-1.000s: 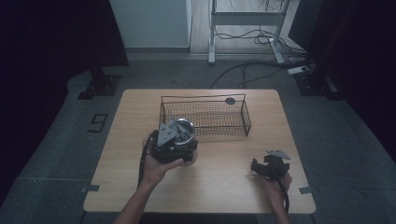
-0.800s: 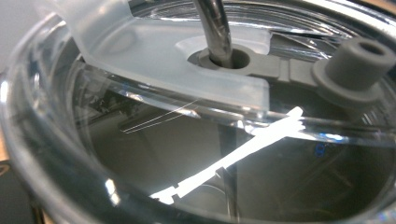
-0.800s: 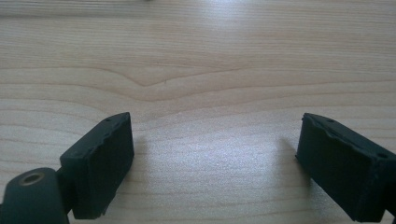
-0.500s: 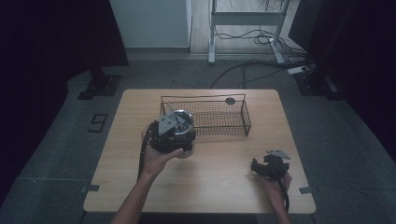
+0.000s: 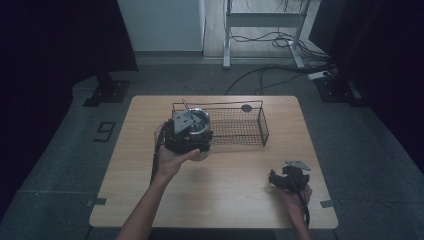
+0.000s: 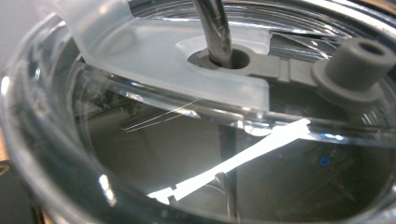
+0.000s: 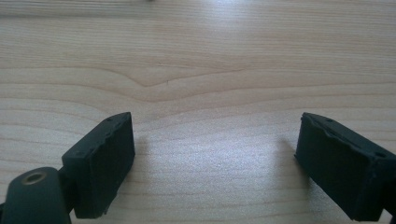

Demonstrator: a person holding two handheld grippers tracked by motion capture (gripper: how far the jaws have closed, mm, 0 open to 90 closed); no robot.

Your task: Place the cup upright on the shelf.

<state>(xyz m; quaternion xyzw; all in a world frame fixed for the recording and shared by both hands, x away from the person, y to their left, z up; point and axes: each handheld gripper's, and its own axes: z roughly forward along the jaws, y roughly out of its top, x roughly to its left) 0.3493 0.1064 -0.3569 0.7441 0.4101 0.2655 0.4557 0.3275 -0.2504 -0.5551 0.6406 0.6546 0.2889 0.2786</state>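
- Already lifted: the left gripper (image 5: 186, 134) carries a lidded steel cup (image 5: 200, 120) at the wire basket (image 5: 252, 131)'s left end; its fingers' state I cannot tell.
- Remaining, likely: setting it inside.
- Right gripper (image 5: 286, 180) idles on the tabletop (image 5: 225, 185), fingers (image 7: 100, 158) wide and empty.

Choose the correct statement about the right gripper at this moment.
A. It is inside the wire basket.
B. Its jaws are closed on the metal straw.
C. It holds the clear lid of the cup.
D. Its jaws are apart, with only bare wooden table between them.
D: in the right gripper view the right gripper has its jaws well apart, with only the wooden table between them.
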